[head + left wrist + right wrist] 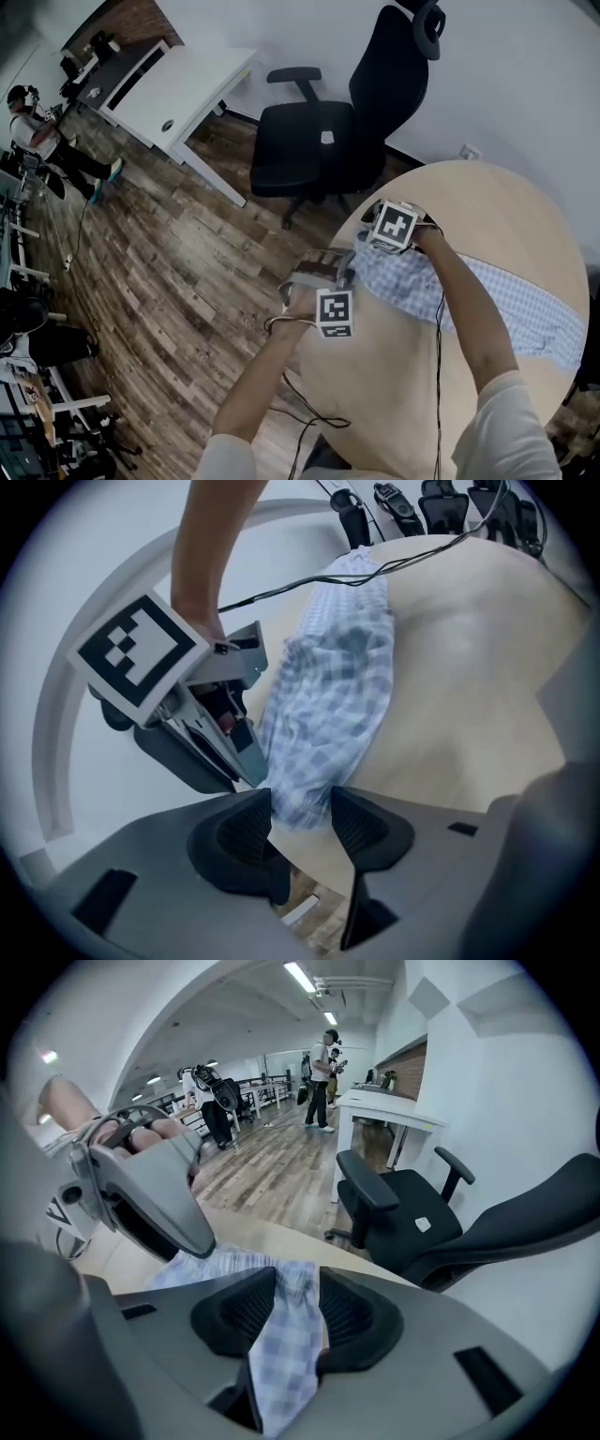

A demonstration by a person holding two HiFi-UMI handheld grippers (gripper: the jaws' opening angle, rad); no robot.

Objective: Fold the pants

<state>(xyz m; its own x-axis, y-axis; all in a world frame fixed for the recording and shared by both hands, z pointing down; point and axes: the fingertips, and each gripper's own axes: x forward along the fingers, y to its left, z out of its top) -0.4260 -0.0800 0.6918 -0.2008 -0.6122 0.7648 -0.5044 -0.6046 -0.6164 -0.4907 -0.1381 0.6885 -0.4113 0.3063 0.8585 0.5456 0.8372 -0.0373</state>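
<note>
Pants (511, 305): blue-and-white checked cloth lying lengthwise across the round table. One end sits at the rim nearest the office chair, and both grippers meet there.
Table (394, 375): pale wood, with its near and right parts cut off by the head view's frame.
Left gripper (301, 803): jaws closed on the very end of the cloth, gripping it only at their tips. Behind the tips, the table's edge and a strip of floor show through the gap.
Right gripper (298, 1283): jaws clamped on a fold of the checked cloth. The fold fills the gap and hangs down between the pads toward the camera.
Spacing: the two grippers work just beside each other at the same end. In the left gripper view, the right one's tips come down on the cloth edge right next to the left jaw.
Hidden in the head view: the marker cubes (335, 312) and the hands cover both sets of jaws. The right forearm (469, 309) crosses over the middle of the cloth.
Far end: it lies by the table's right rim, close to the frame's edge, and its outline is hard to read.
Unclear: the held end is bunched, so waistband or cuffs cannot be told.
Cable (439, 323): a thin dark lead running along the right forearm, above the cloth.
Surroundings: a black office chair (328, 131) stands just beyond the table on a wood-plank floor (169, 253). A white desk (178, 89) and a person (37, 131) are well off, the person small and indistinct.
</note>
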